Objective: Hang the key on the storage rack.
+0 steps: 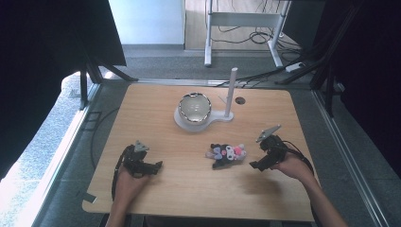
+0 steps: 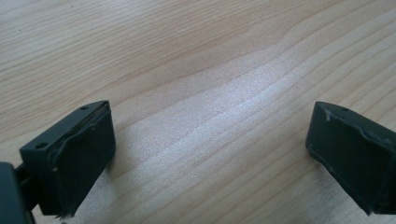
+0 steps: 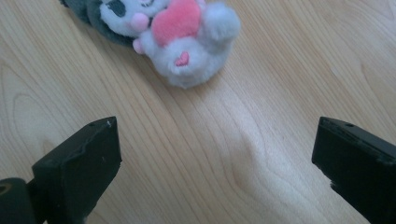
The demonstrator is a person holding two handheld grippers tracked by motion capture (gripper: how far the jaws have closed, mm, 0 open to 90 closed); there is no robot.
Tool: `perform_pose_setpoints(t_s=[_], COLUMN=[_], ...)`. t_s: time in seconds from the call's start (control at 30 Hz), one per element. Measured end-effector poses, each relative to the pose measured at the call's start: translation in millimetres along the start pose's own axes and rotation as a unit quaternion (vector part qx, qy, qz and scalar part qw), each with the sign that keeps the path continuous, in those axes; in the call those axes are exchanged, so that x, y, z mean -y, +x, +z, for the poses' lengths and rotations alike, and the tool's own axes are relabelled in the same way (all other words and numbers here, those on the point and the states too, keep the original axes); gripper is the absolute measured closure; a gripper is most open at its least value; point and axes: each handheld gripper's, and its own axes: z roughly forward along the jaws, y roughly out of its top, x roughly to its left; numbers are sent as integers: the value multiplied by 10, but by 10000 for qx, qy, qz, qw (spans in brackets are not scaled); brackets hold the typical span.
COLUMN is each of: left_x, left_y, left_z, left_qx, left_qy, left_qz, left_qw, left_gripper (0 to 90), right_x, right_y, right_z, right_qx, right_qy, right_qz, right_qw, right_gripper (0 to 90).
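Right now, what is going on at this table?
A person sits at a wooden table with a gripper in each hand. The right gripper has its jaws wide open and points at a small plush toy lying on the wood just ahead of it, not yet touching it. The left gripper is open too, over bare wood at the person's left. Farther back, a bowl sits on a white stand with an upright post. Nothing is held yet.

Bare table (image 1: 189,184) separates right gripper (image 1: 260,163) from plush toy (image 1: 226,153).
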Motion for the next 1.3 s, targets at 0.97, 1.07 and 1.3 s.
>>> perform_pose_setpoints(t_s=[0.97, 1.07, 1.3], left_x=[0, 0, 0], left_y=[0, 0, 0], left_z=[0, 0, 0], left_qx=[0, 1, 1], left_qy=[2, 1, 2], left_qz=[1, 0, 0], left_qw=[10000, 10000, 10000], left_gripper=[14, 14, 14], right_x=[-665, -712, -783], right_y=[146, 162, 218], right_z=[362, 435, 614], right_qx=[-417, -485, -604], right_qy=[626, 695, 980], right_qz=[-987, -1107, -1316], right_qw=[9923, 9902, 9846], right_gripper=[62, 71, 128])
